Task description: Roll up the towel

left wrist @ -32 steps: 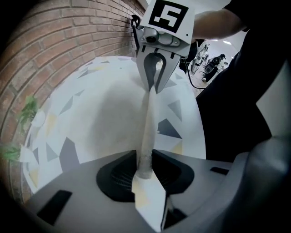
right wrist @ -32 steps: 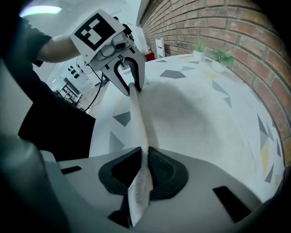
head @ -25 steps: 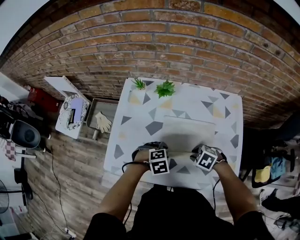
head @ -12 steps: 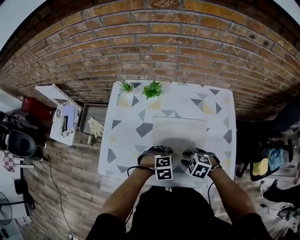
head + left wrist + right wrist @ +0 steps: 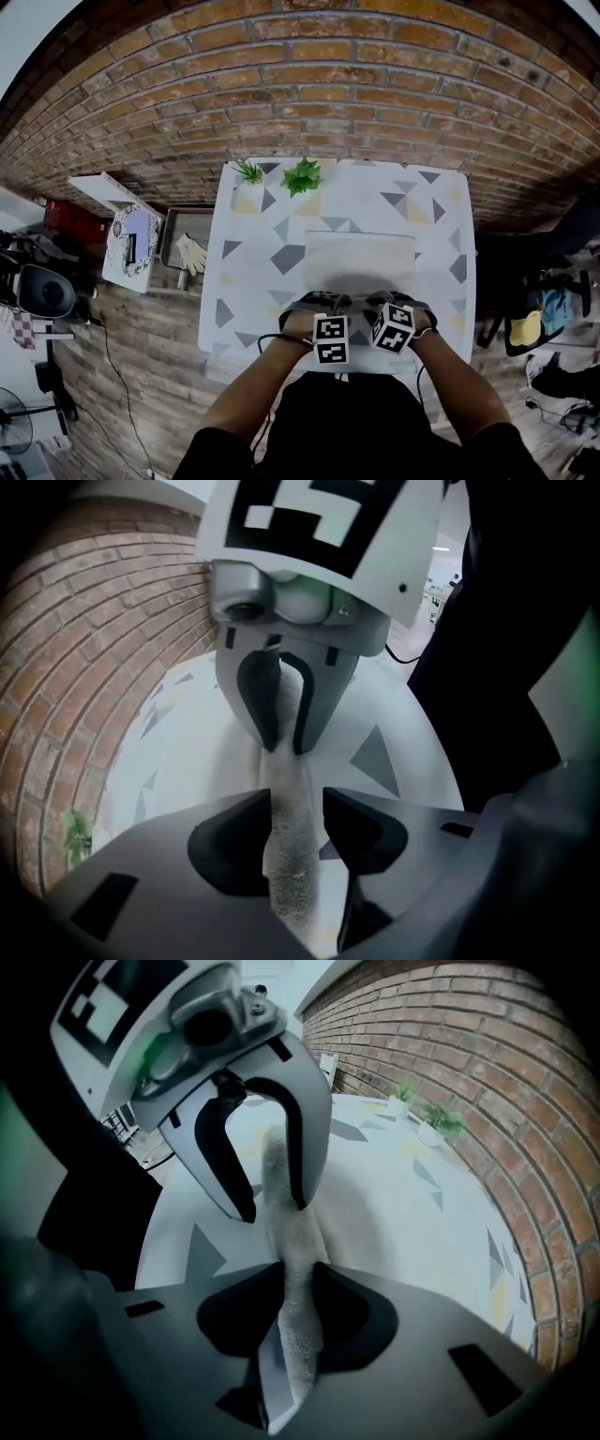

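Here, nubby pale towel (image 5: 286,855), narrow ridge

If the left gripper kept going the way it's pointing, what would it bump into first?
The towel: the left gripper has its jaws pinched on the towel's edge. It points steeply down, so it would probably press that edge onto the table right underneath, though the gap below is hard to judge.
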The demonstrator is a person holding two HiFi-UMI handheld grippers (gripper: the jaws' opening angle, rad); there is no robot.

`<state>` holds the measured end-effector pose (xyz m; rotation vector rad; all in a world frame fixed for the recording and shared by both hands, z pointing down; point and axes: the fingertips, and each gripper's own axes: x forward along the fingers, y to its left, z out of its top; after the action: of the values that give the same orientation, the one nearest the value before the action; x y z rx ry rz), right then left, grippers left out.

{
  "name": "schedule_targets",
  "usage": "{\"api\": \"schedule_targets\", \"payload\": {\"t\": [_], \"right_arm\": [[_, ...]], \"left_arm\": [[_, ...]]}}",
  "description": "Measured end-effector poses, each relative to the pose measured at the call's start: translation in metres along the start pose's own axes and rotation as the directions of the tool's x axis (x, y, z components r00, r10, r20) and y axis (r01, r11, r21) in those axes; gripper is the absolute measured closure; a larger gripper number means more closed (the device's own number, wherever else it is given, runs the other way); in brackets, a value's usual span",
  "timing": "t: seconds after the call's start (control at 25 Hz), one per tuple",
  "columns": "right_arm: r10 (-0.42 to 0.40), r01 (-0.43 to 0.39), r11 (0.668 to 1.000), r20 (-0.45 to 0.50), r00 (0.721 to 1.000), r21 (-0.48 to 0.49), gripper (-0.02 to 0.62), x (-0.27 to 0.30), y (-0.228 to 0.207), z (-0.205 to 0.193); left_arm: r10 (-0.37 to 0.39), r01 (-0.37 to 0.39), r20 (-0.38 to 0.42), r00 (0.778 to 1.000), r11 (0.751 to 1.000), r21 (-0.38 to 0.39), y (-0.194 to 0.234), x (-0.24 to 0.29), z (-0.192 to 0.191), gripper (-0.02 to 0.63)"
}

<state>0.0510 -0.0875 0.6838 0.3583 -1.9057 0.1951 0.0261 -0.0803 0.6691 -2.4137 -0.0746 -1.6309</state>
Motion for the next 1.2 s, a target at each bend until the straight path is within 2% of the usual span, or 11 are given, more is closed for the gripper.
{"api": "schedule_targets", "payload": {"t": [0.16,0.28,0.36,0.4,0.6,0.68,0.76,0.8,0.92,1.04,1.2], "right_arm": [[0.033,-0.033,0.999,0.004,0.999,0.011,0.505,-0.002,-0.004,0.003],[0.034,-0.034,0.999,0.012,0.999,-0.019,0.484,-0.008,-0.003,0.005],[0.033,-0.033,0.998,0.009,0.999,-0.048,0.458,-0.011,0.001,0.006],[0.033,-0.032,0.998,0.000,0.999,-0.061,0.444,-0.010,0.003,0.005],[0.032,-0.034,0.997,-0.031,0.999,-0.067,0.405,-0.002,0.009,-0.003],[0.024,-0.026,0.997,-0.034,0.999,-0.075,0.413,-0.002,0.009,-0.003],[0.028,-0.031,0.997,-0.039,0.999,-0.074,0.504,-0.004,0.009,-0.004],[0.054,-0.056,0.997,-0.038,0.998,-0.060,0.540,-0.007,0.011,-0.005],[0.190,-0.190,0.982,-0.027,0.981,0.000,0.548,-0.016,0.023,-0.005],[0.263,-0.262,0.964,-0.030,0.964,0.042,0.548,-0.023,0.026,-0.007],[0.303,-0.300,0.945,0.000,0.953,0.129,0.548,-0.022,0.011,-0.006]], "left_arm": [[0.010,-0.010,-0.026,1.000,0.999,-0.031,0.004,0.010,-0.007,0.417],[-0.029,0.028,-0.014,0.999,0.998,-0.062,0.004,0.011,-0.008,0.429],[-0.043,0.043,-0.006,0.999,0.996,-0.078,0.005,0.011,-0.008,0.469],[-0.047,0.047,-0.002,0.999,0.995,-0.092,0.006,0.010,-0.008,0.522],[-0.148,0.151,0.031,0.989,0.973,-0.174,0.001,0.006,-0.005,0.563],[-0.187,0.194,0.052,0.981,0.961,-0.197,-0.002,0.003,-0.004,0.565],[-0.209,0.219,0.069,0.976,0.952,-0.212,-0.002,-0.002,-0.002,0.565],[-0.217,0.227,0.073,0.974,0.950,-0.212,-0.002,-0.005,-0.001,0.565],[-0.234,0.243,0.071,0.970,0.953,-0.182,-0.005,-0.013,0.001,0.563],[-0.172,0.174,0.029,0.985,0.980,-0.096,-0.004,-0.015,0.001,0.548],[-0.103,0.103,-0.024,0.994,0.994,-0.031,-0.002,-0.011,-0.004,0.446]]}}
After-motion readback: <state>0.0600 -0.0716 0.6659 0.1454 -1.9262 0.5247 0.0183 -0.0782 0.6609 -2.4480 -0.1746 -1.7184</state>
